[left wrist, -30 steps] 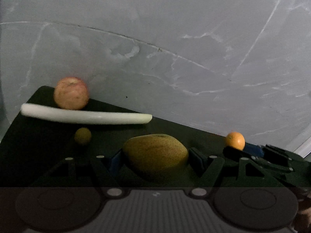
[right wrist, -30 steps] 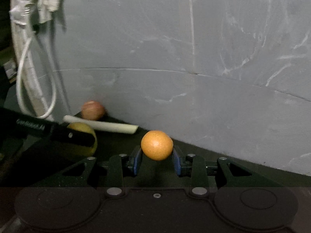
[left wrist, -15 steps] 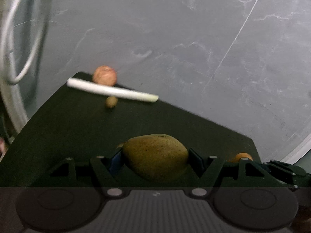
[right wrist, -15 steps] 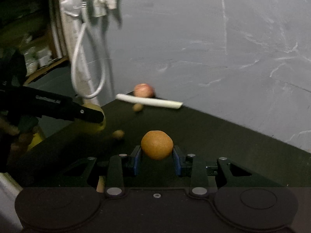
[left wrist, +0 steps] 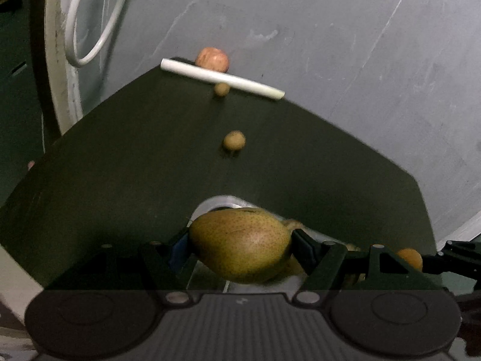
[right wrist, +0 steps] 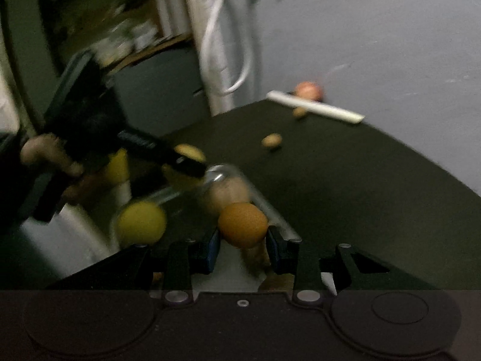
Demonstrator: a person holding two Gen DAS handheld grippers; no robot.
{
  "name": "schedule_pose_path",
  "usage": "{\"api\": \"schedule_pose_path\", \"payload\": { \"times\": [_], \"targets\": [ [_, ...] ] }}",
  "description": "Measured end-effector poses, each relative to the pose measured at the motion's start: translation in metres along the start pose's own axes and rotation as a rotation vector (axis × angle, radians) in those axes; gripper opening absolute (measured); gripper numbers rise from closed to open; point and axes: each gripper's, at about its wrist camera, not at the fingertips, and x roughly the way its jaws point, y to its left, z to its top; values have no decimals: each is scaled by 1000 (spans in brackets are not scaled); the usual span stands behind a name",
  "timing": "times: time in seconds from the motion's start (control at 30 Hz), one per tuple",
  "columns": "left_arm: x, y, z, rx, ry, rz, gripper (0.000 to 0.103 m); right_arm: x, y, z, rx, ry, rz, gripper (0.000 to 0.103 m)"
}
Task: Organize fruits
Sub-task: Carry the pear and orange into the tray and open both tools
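L gripper (left wrist: 240, 251) grips pear (left wrist: 240, 248), R gripper (right wrist: 243, 242) grips orange (right wrist: 243, 224)

- The middle of the dark table (left wrist: 135, 180) lies open; one small brown fruit (left wrist: 234, 140) sits alone there, well apart from everything else.
- At the far edge a white stalk (left wrist: 222, 78) lies across, with an apple (left wrist: 212, 59) behind it and another small fruit (left wrist: 222, 88) touching its near side.
- Near edge is crowded: a metal container (right wrist: 222, 174) with fruit, blurred, beside both hand-held grippers.
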Motion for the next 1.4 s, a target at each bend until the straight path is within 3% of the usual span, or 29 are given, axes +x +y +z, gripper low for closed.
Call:
{"api": "schedule_pose_path", "payload": {
  "times": [0.2,0.6,1.17,1.4],
  "targets": [
    [5,-3,-11,25,42,31,74,12,16,-9,-97,110,70,35],
    [17,-12,-18,54,105,82,75,40,23,-23,-130,244,6,36],
    [23,-20,-18,115,139,103,76,42,18,-29,15,231,-3,39],
    [24,-18,-14,127,174,86,81,38,18,-27,65,210,-7,53]
  ]
}}
